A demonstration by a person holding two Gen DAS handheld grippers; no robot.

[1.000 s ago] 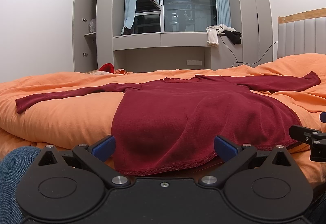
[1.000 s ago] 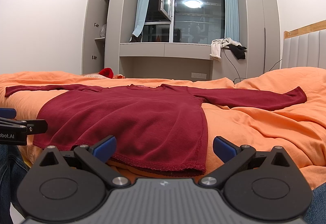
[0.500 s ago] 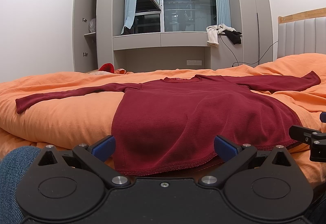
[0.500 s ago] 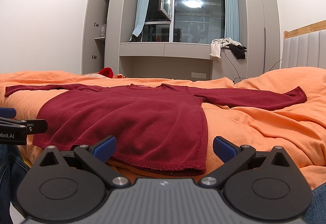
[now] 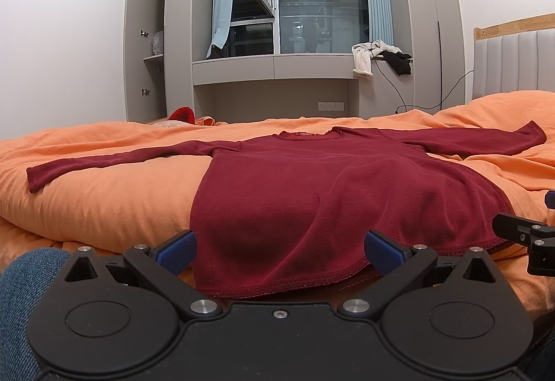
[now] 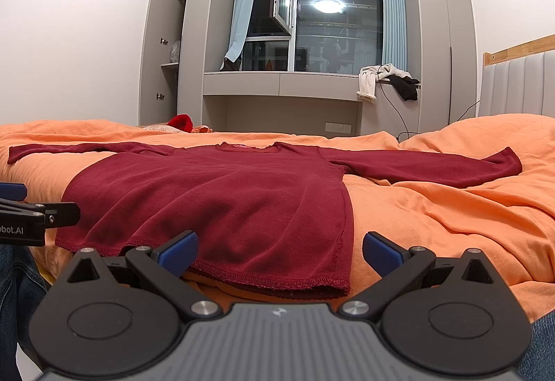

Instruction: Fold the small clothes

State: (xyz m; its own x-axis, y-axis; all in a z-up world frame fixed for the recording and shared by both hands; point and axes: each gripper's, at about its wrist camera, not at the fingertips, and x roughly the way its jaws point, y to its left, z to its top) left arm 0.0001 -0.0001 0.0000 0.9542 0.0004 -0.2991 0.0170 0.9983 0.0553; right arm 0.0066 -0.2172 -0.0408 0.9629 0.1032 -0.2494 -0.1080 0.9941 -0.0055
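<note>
A dark red long-sleeved top (image 5: 329,193) lies flat on the orange bed, both sleeves spread out, hem towards me. My left gripper (image 5: 279,251) is open just short of the hem's left part, nothing between its blue-padded fingers. My right gripper (image 6: 279,251) is open too, facing the hem's right corner (image 6: 333,287) without touching it. The top (image 6: 222,193) fills the middle of the right wrist view. Each gripper shows at the edge of the other's view: the right one (image 5: 527,239), the left one (image 6: 31,218).
The orange duvet (image 5: 97,193) covers the bed, rumpled on the right (image 6: 468,207). A padded headboard (image 5: 513,62) stands at far right. Beyond the bed are a window ledge with draped clothes (image 5: 378,57), an open cupboard (image 5: 145,44) and a red item (image 5: 182,113). A denim-clad knee (image 5: 20,297) sits lower left.
</note>
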